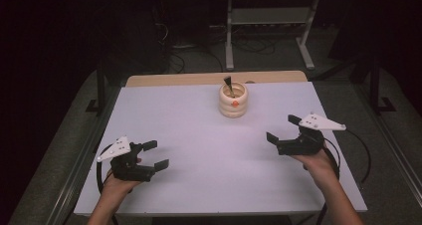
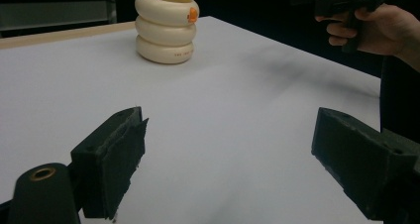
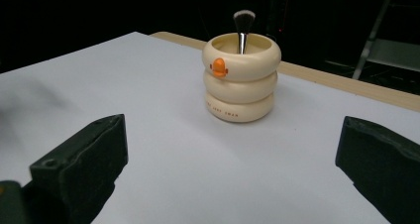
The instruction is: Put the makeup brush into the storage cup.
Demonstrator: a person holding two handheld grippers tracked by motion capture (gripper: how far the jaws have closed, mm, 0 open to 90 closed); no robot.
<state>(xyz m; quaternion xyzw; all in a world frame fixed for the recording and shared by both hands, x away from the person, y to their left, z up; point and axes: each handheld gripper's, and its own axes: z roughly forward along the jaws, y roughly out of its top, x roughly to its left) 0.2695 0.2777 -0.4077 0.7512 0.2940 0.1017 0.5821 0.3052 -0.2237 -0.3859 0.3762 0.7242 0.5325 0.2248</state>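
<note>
On the left, our left tool (image 1: pixel 152 154) hovered low over the counter (image 1: pixel 199 150), jaws wide and empty. In the middle, towards the far edge, the cream ringed holder (image 1: pixel 233 101) stood upright with the brush (image 3: pixel 243 28) in it, untouched. Our right tool (image 1: pixel 283 128) gaped wide too. We judged nothing begun; every grasp remained ahead.

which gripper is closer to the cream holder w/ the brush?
Right. The right gripper sits right of the cream holder; the left gripper is farther off, down-left. Both open, apart from it.
</note>
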